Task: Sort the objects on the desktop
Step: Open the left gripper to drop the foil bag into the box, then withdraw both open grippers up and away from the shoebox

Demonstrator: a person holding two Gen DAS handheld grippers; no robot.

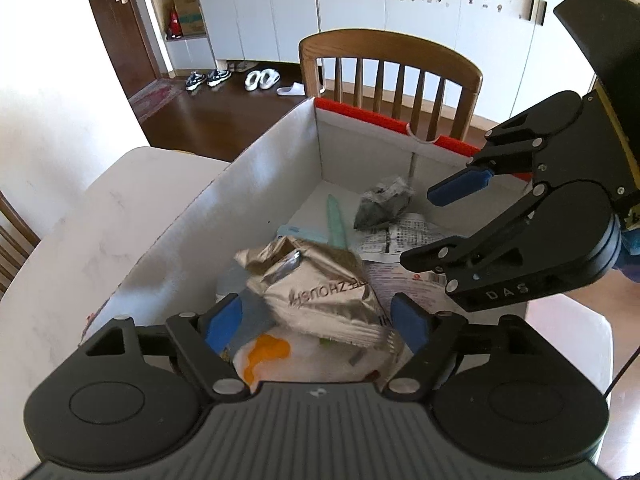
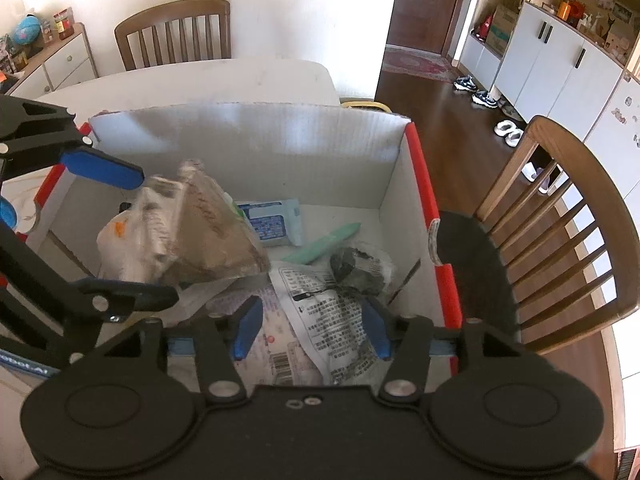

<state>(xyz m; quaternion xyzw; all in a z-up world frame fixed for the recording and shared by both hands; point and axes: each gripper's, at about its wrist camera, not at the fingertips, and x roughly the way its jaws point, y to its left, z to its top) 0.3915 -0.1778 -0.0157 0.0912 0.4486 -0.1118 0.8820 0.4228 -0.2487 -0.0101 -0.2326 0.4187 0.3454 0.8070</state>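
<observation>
A white cardboard box with a red rim (image 1: 280, 148) (image 2: 248, 136) stands on the table. In it lie a silver foil snack bag (image 1: 316, 280) (image 2: 200, 232), a white printed packet (image 1: 400, 240) (image 2: 332, 312), a dark crumpled wrapper (image 1: 382, 202) (image 2: 356, 268), a green stick (image 1: 336, 220) (image 2: 324, 244) and a blue wipes pack (image 2: 272, 220). My left gripper (image 1: 320, 320) (image 2: 128, 236) is open around the foil bag, over the box. My right gripper (image 2: 312, 332) (image 1: 440, 224) is open above the printed packet, holding nothing.
A wooden chair (image 1: 392, 76) (image 2: 560, 232) stands right behind the box. Another chair (image 2: 176, 32) is at the table's (image 2: 200, 80) far side. White cabinets (image 1: 360, 8) and shoes (image 1: 240, 78) lie beyond on the wood floor.
</observation>
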